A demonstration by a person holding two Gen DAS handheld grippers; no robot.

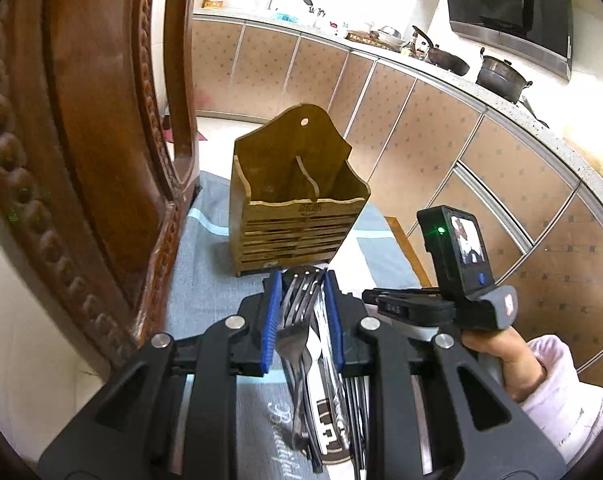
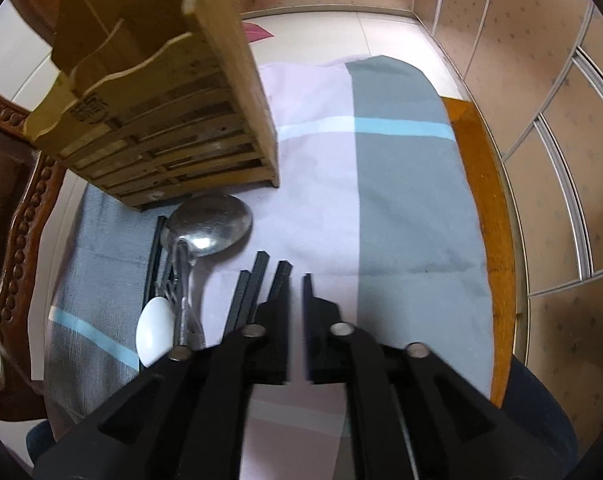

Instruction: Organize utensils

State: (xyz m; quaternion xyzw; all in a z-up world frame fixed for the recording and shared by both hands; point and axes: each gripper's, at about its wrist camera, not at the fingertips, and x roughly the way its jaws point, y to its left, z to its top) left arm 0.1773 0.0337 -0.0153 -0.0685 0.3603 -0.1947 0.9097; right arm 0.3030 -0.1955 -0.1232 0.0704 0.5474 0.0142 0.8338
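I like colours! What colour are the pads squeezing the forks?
Blue pads. The left wrist view shows them best, gripping the forks.

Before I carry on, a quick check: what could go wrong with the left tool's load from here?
1. The left tool clamps a fanned utensil bundle; an outer piece may slip free.
2. Tips could catch on the wooden holder, its divider or front rim, and tip it.
3. The right tool, open, sits beside the black chopsticks and might nudge them.

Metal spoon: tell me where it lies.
In the right wrist view, the metal spoon lies on the cloth at centre-left, its bowl just below the wooden holder, beside a white spoon.
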